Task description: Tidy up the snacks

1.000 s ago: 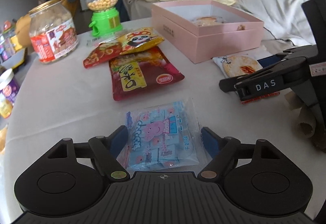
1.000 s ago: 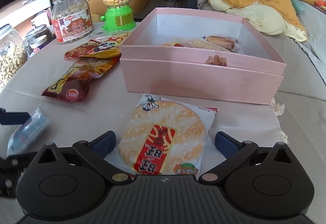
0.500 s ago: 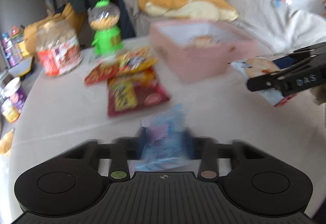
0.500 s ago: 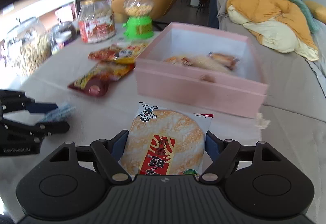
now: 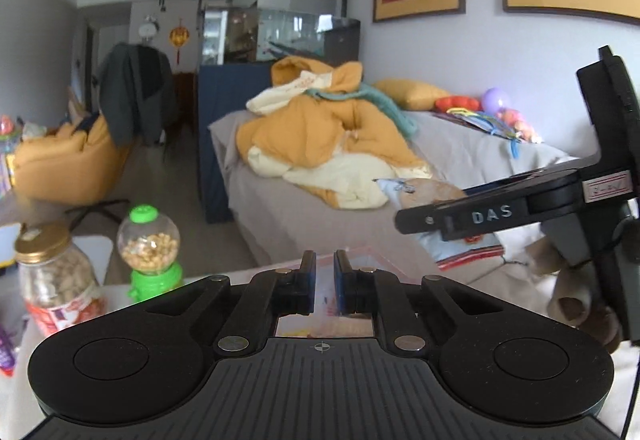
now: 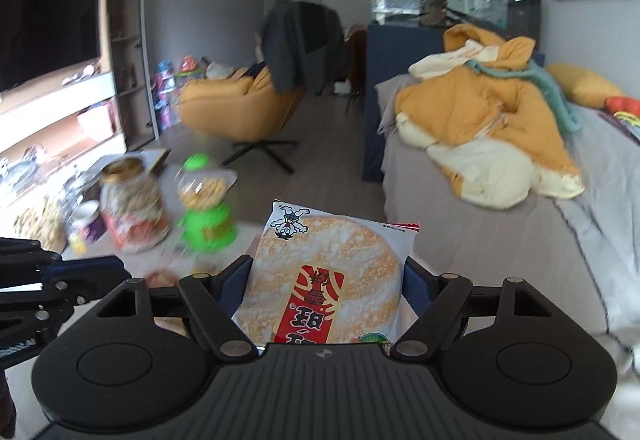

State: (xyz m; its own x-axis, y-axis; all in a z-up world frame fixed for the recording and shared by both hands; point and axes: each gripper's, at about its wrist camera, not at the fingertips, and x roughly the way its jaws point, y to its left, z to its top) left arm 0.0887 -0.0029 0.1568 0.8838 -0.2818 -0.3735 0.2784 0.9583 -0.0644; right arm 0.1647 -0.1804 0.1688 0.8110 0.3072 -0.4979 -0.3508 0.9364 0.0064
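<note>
Both packets lifted; left gripper (image 5: 324,282) jaws hide theirs.

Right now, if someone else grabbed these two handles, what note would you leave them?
Right claw: shut on the rice cracker packet, held in the air.
Left claw: shut; nothing visible in it.
Pink box: only a rim shows beyond the left claw.
Jar and green dispenser stand at the left.
Done: cracker picked up. Left: probably drop it in the box; recheck the left claw.
</note>
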